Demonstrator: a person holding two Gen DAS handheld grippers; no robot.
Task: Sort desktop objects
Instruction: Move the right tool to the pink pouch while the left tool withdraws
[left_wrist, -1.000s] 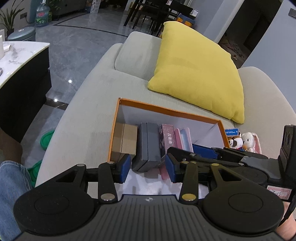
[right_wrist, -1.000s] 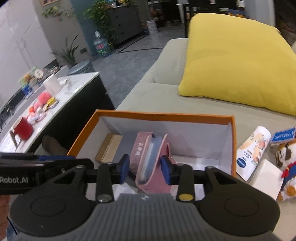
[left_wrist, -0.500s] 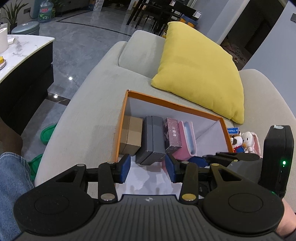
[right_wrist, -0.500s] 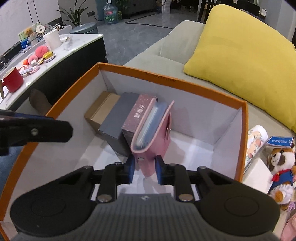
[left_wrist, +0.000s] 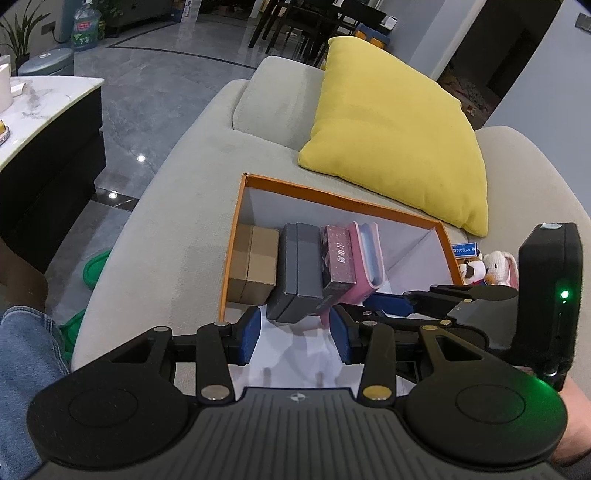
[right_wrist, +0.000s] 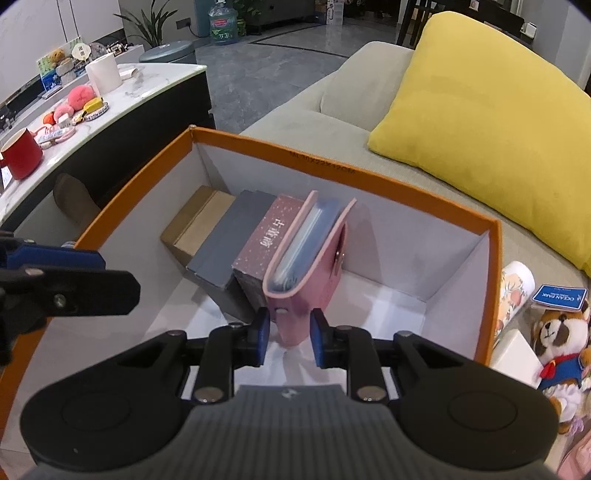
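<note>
an orange box (right_wrist: 388, 177) with white inner walls sits on a grey sofa (left_wrist: 184, 221), its far edge close to a yellow cushion (left_wrist: 399, 147); along the box's left wall, four things stand in a row, touching side to side: a brown carton (right_wrist: 199, 225) nearest the left wall, then a grey case (right_wrist: 229, 240), a maroon box (right_wrist: 266, 236) with white characters, and a pink binder (right_wrist: 314, 254) at the row's open end; the right gripper (right_wrist: 286, 338) reaches into the box from the near edge, its blue pads on either side of the binder's lower spine; its jaws are opening, with small gaps at both pads, so it has no hold on the binder; the left gripper (left_wrist: 295, 334) hovers over the near left corner of the box, jaws set moderately wide with nothing between them; outside the right wall lie a printed tube (right_wrist: 511, 291), a blue tag (right_wrist: 559, 297) and a plush raccoon (right_wrist: 561, 343).
</note>
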